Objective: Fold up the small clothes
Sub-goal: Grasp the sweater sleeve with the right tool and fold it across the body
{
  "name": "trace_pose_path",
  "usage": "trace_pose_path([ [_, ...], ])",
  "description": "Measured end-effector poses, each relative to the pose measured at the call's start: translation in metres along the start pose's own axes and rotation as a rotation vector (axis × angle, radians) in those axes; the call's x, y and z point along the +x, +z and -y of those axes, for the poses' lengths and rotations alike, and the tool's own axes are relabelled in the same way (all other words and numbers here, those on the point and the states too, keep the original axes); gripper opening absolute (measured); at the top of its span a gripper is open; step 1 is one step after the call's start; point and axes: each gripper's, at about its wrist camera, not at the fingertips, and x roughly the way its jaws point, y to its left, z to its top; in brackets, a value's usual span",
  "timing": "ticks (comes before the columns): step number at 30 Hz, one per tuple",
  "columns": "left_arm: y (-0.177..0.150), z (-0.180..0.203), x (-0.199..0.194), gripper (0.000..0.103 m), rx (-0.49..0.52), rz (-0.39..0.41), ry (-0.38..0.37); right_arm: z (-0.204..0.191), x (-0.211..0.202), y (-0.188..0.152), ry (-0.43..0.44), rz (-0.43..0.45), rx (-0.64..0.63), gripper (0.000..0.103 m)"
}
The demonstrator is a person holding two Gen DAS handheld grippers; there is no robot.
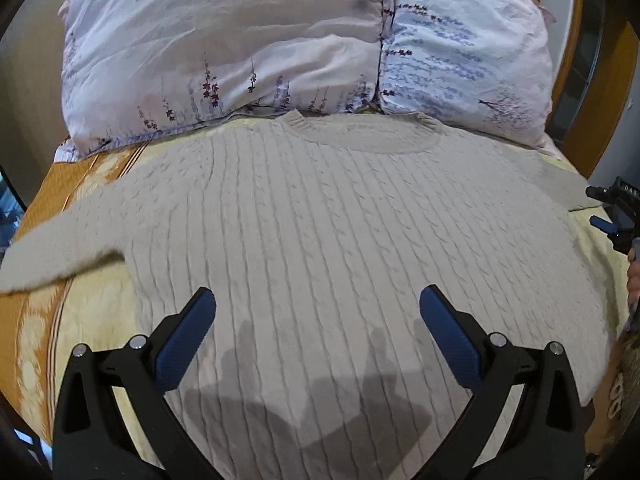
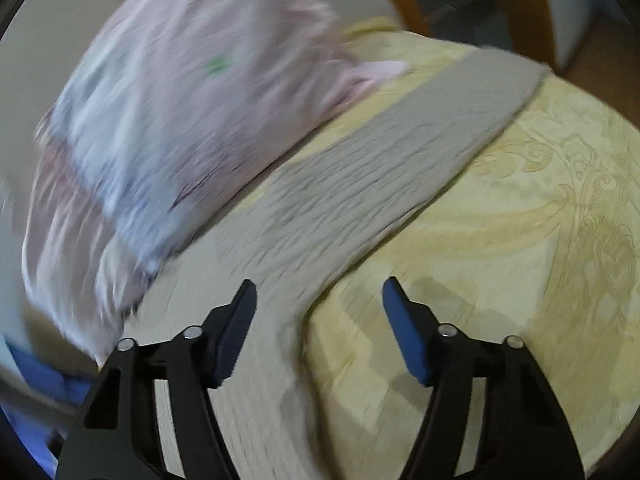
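Yellow bedding (image 1: 100, 320) carries the sweater (image 1: 340, 220), spread flat below the left tool (image 1: 318, 304), jaws wide and empty. Only the right view shows its sleeve (image 2: 400, 152) beyond the right tool (image 2: 320, 292), parted, empty. Pillows (image 1: 240, 48) lie far.

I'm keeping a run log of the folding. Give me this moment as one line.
stage: pre-fold | sweater: flat on bed, sleeves out, collar by pillow | left gripper: open, empty | right gripper: open, empty, by sleeve

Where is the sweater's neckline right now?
In the left wrist view, the sweater lies flat on the bedspread, its neckline at upper centre, right against the lower edge of the floral pillows.
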Motion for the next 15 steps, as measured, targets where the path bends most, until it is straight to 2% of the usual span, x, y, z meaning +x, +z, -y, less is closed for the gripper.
trace_pose_path([
  [2, 0.006, -0.002, 0.006, 0.101, 0.002, -0.012, -0.007, 0.009, 0.009, 0.01, 0.017, -0.015, 0.055, 0.063],
  [7, 0.018, -0.007, 0.015, 0.101, 0.002, -0.005, -0.019, 0.024, 0.02, 0.021, -0.012, -0.009, 0.124, 0.06],
  [12, 0.025, -0.01, 0.025, 0.101, -0.012, -0.013, -0.027, 0.03, 0.024, 0.032, -0.005, 0.013, 0.146, 0.054],
  [15, 0.029, -0.012, 0.028, 0.101, -0.028, -0.018, -0.045, 0.042, 0.022, 0.046, -0.047, 0.058, 0.181, 0.05],
])
